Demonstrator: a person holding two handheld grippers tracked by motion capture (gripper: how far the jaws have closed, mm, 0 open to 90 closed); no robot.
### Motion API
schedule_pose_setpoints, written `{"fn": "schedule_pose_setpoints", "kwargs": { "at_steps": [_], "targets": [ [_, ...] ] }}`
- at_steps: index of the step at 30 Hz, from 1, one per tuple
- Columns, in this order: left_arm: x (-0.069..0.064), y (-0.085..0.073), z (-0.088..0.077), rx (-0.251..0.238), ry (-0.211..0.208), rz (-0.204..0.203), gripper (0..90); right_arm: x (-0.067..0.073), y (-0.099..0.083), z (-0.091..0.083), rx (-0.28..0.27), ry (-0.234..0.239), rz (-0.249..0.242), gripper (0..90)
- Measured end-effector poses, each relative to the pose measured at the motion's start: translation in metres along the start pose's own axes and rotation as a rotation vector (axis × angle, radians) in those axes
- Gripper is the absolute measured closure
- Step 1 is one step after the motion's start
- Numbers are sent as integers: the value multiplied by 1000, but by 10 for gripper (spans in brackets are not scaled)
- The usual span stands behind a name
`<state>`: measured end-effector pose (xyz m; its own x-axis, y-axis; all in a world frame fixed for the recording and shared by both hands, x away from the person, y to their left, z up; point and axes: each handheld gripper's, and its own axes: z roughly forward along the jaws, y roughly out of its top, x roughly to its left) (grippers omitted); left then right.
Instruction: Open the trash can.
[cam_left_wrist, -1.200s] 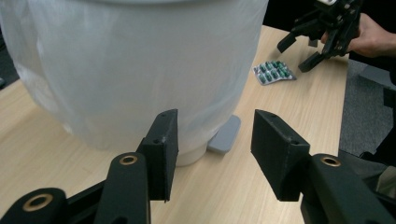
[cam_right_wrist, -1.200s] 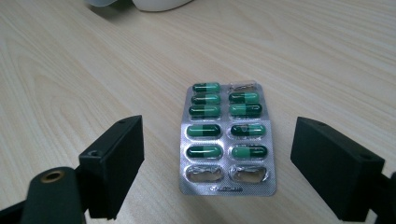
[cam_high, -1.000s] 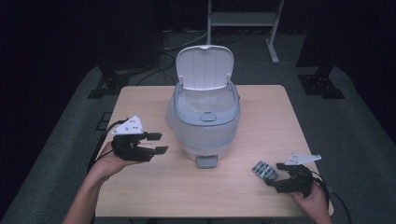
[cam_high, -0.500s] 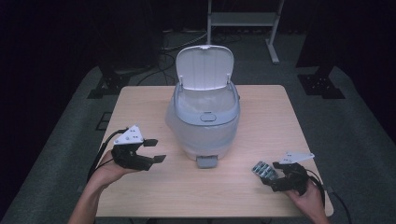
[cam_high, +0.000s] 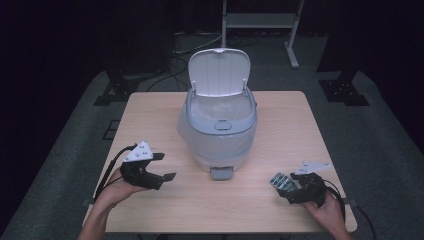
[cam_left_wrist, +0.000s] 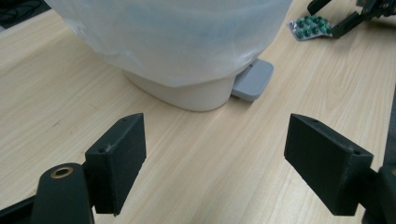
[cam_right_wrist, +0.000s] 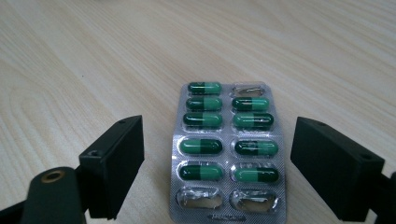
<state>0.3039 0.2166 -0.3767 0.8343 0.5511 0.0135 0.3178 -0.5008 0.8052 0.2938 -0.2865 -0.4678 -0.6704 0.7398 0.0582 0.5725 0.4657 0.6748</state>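
Reaching: right gripper (cam_right_wrist: 217, 163) straddles a blister pack (cam_right_wrist: 229, 154) of green capsules, apparently to pick it up.
Pack location: flat on the table (cam_high: 165, 107) near its front right corner, just beside the right hand (cam_high: 327, 210); well apart from the bin (cam_high: 219, 127).
Pack condition: foil card, most pockets full, three look emptied.
Right tool state: jaws wide, one either side of the pack, pads not touching it; nothing held.
Step advice: lower until the pads flank the card's long edges, keep it centred, close gently so the thin card does not buckle or skate away.
Risk: flat card on smooth wood may slip out; a slight tilt under one edge could help.
Left tool state: left gripper (cam_left_wrist: 224, 161) empty, jaws have just been opening, now wide.
Left pose: left hand (cam_high: 117, 187) low over the table's front left, jaws pointing towards the bin's base and grey pedal (cam_left_wrist: 252, 79).
Bin: lid (cam_high: 220, 70) up, clear liner fitted.
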Motion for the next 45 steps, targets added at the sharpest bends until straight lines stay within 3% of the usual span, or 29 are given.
{"fn": "schedule_pose_setpoints", "kwargs": {
  "at_steps": [13,20,33,45],
  "targets": [
    [-1,-19,7,-13,29,-14,170,1,2,7,23,-12,-10,196],
    [-1,-26,13,-25,14,-31,170,2,2,8,31,-22,-17,218],
    [-3,-35,20,11,12,-18,142,2,1,9,25,-40,-26,321],
    [-2,-39,22,23,14,-21,142,1,4,5,23,-37,-19,325]
  ]
}}
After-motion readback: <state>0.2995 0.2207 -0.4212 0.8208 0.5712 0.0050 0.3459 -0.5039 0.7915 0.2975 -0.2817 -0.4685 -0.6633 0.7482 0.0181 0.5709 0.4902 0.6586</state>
